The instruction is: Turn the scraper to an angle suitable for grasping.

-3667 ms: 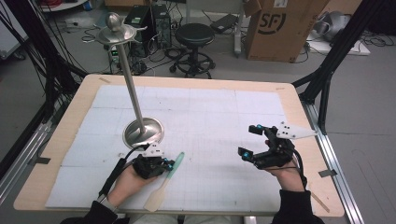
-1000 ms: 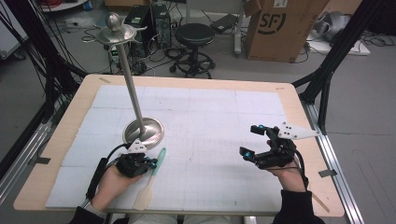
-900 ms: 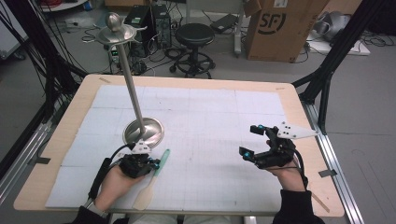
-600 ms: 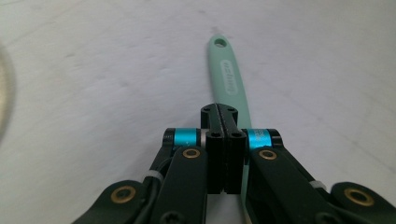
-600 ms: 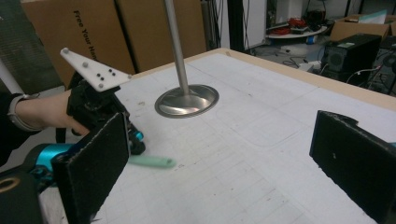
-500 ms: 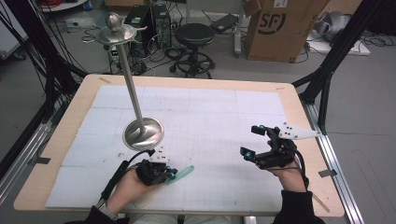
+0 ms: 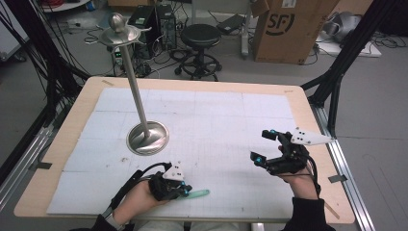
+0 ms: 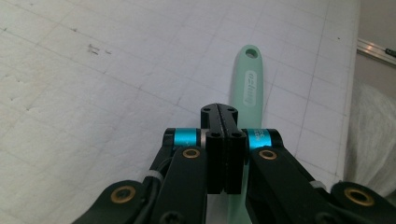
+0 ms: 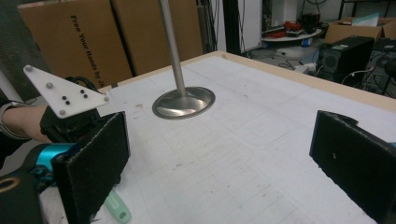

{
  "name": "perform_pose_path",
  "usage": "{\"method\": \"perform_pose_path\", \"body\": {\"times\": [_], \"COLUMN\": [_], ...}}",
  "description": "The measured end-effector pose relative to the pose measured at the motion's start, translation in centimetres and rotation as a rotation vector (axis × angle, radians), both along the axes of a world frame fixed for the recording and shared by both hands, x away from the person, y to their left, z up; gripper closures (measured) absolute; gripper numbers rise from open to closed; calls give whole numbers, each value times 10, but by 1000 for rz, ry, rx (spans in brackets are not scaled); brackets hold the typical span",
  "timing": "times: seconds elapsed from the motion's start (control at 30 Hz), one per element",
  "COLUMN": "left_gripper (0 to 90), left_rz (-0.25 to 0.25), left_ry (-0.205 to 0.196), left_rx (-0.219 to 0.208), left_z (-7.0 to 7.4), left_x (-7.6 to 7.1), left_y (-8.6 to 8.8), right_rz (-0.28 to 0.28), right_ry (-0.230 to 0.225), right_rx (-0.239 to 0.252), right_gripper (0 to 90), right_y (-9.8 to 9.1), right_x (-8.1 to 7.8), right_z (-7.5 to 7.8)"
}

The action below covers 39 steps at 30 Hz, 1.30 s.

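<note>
Mint-green handle, silver stand, white gridded mat, black tool with cyan bands.

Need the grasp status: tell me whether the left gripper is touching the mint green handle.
Touching. In the left gripper view, the left gripper is shut on the mint green handle, which sticks out beyond its tips.

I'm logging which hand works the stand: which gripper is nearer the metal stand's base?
Left. The left gripper sits just in front of the stand's base; the right gripper is well off to its right.
</note>
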<state>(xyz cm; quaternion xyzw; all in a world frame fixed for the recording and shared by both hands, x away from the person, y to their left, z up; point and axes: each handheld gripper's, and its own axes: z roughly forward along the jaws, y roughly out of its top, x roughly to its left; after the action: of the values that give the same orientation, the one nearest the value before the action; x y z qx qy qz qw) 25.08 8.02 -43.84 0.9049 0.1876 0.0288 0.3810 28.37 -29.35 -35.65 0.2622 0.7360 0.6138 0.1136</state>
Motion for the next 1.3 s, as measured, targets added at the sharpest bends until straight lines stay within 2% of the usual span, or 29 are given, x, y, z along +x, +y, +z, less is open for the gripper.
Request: {"method": "perform_pose_path", "body": {"times": [0.03, 0.1, 0.17, 0.3, 0.4, 0.47, 0.57, 0.6, 0.67, 0.73, 0.8, 0.87, 0.93, 1.0, 1.07, 1.17, 1.3], "left_gripper": [897, 896, 897, 881, 807, 723, 629, 596, 541, 479, 405, 340, 238, 245, 223, 179, 187], "left_rz": [1, 24, 39, 44, 43, 85, 115, 113, 92, 69, 47, 36, 47, 14, -14, -45, -72], "left_ry": [3, -14, -13, -27, -53, -84, -114, -114, -119, -149, -168, -149, -140, -138, -146, -119, -70], "left_rx": [-2, -12, -49, -89, -114, -129, -188, -205, -212, -221, -220, -192, -159, -148, -162, -145, -130], "left_z": [0, 3, 8, 22, 31, 39, 51, 54, 58, 59, 57, 55, 53, 53, 54, 56, 54], "left_x": [0, 1, 3, 4, 1, 0, 0, 0, -2, -3, -4, -4, -5, -7, -10, -11, -9], "left_y": [0, 3, 8, 22, 33, 41, 55, 58, 61, 60, 58, 55, 50, 47, 45, 42, 40], "right_rz": [2, 4, 5, 2, 0, -2, 2, 2, 3, 6, 3, 6, 7, 6, 3, -1, -7], "right_ry": [-3, 2, 1, -3, 1, 0, -4, -3, -4, 0, 4, 6, 6, 4, 3, 2, 5], "right_rx": [0, -2, 0, 5, 5, 5, 5, 3, 1, -2, -4, -6, -9, -5, -2, -1, 0], "right_gripper": [38, 38, 38, 38, 38, 38, 38, 38, 38, 38, 38, 38, 38, 38, 38, 38, 38], "right_y": [0, 1, 1, -1, -2, -2, -2, -2, -1, -1, 0, 0, 0, -1, -2, -3, -5], "right_x": [0, 0, 0, 0, 0, 0, 0, 0, 0, 1, 1, 1, 1, 0, 0, -2, -3], "right_z": [0, 0, 0, 0, 0, 0, 0, 1, 0, 0, -1, -2, -2, -1, -1, -1, -2]}}
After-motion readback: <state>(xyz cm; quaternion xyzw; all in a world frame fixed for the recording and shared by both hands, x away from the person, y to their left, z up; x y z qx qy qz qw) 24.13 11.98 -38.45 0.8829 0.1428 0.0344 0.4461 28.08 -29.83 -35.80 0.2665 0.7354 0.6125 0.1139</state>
